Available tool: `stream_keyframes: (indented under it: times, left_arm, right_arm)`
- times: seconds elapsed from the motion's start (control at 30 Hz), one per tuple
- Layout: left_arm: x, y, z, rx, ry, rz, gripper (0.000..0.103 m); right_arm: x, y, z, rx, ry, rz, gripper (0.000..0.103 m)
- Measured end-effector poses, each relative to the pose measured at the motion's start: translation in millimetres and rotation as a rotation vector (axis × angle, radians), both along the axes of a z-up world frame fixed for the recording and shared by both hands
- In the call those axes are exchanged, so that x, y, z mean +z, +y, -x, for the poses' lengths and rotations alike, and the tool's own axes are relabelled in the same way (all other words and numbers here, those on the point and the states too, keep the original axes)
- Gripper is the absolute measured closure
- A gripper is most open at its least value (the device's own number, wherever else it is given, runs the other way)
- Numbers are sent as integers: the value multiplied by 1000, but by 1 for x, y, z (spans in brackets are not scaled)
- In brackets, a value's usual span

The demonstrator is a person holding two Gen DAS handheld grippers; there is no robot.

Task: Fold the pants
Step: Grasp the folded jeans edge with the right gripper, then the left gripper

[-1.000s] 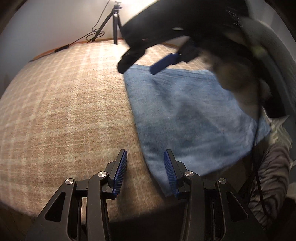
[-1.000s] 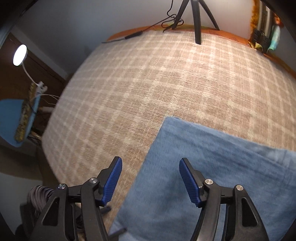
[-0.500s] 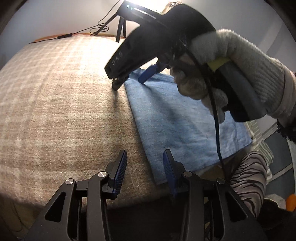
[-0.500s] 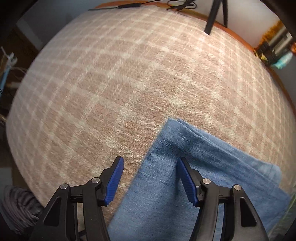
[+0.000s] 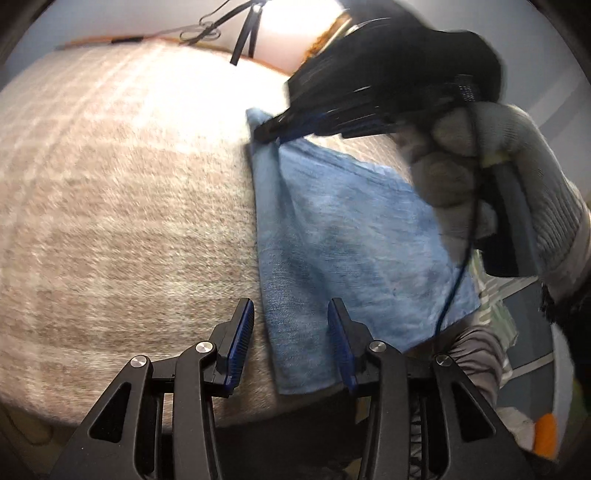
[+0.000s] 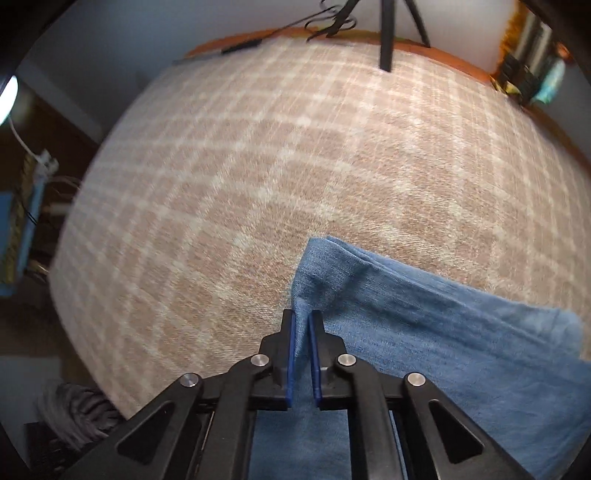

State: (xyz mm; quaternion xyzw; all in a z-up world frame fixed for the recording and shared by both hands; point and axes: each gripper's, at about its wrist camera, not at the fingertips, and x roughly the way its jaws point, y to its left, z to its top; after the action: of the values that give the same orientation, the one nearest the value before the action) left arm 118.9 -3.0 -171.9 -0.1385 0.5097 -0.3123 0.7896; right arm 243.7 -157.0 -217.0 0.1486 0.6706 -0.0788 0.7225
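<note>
Folded light-blue pants [image 5: 343, 236] lie on a beige plaid blanket [image 5: 122, 206] near its right front edge. My left gripper [image 5: 291, 325] is open, its jaws straddling the near left edge of the pants. My right gripper [image 6: 303, 325] is shut on the far left corner of the pants [image 6: 424, 332], pinching the fabric up into a ridge. It also shows in the left wrist view [image 5: 269, 134], held by a gloved hand [image 5: 509, 192], clamped on that corner.
A black tripod [image 6: 386, 33] and cables [image 6: 328, 22] stand at the blanket's far edge. A lamp [image 6: 9, 96] and a blue surface [image 6: 14, 229] lie off to the left. Striped clothing [image 5: 476, 354] hangs below the front edge.
My right gripper has closed on the far corner of the pants and pinched it up. My left gripper has shifted so its open jaws straddle the near edge.
</note>
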Motion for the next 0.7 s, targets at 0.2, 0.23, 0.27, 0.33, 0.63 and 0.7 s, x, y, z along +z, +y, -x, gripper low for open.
stream_keyframes:
  times: [0.2, 0.23, 0.27, 0.33, 0.63, 0.7]
  left_arm:
    - [-4, 4, -11, 38, 34, 51, 66]
    - [-2, 3, -12, 31, 26, 49, 68]
    - [-1, 2, -11, 27, 12, 39, 79]
    - [3, -4, -7, 20, -29, 8, 90]
    - [21, -20, 1, 10, -123, -5, 93]
    - [24, -19, 0, 7, -133, -4, 93]
  right_arm:
    - [26, -30, 12, -50, -87, -63, 102]
    - [27, -34, 13, -49, -90, -64, 102]
    - [27, -37, 13, -49, -91, -67, 102]
    - [27, -44, 15, -45, -91, -69, 102]
    - [16, -10, 5, 15, -53, -31, 50]
    - [12, -2, 2, 42, -25, -38, 50]
